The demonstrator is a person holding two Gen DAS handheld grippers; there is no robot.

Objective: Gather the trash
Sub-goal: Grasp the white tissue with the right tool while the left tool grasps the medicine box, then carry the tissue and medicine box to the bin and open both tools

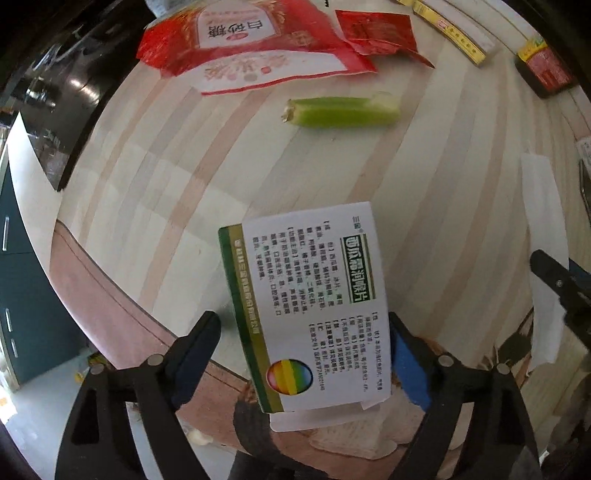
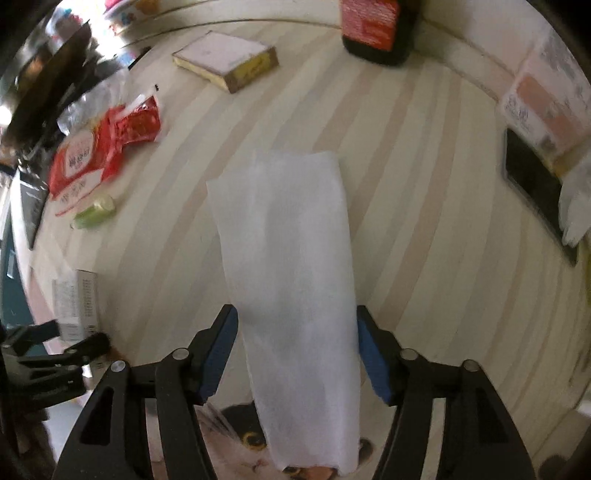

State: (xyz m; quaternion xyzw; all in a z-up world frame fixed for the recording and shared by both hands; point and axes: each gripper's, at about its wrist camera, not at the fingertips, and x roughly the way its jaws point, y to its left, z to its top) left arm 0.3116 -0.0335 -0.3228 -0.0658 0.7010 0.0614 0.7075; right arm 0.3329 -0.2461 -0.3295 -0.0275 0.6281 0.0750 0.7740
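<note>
In the left wrist view my left gripper [image 1: 304, 343] is open, its jaws on either side of a white and green medicine box [image 1: 310, 306] that overhangs the table's near edge; the right pad touches the box, the left pad stands apart. In the right wrist view my right gripper [image 2: 297, 347] is open around a white paper tissue [image 2: 291, 280] that lies on the striped wooden table [image 2: 424, 229] and hangs over its edge. A green vegetable stalk [image 1: 341, 110], a red and white sugar bag [image 1: 243, 48] and a red wrapper [image 1: 376, 33] lie farther back.
A dark bottle with a red label [image 2: 373, 29] and a flat yellow-edged box [image 2: 227, 61] stand at the back. A black tray [image 2: 535, 184] sits at the right. A yellow strip [image 1: 454, 33] lies at the far edge. My left gripper [image 2: 74, 343] shows beside the medicine box [image 2: 75, 306].
</note>
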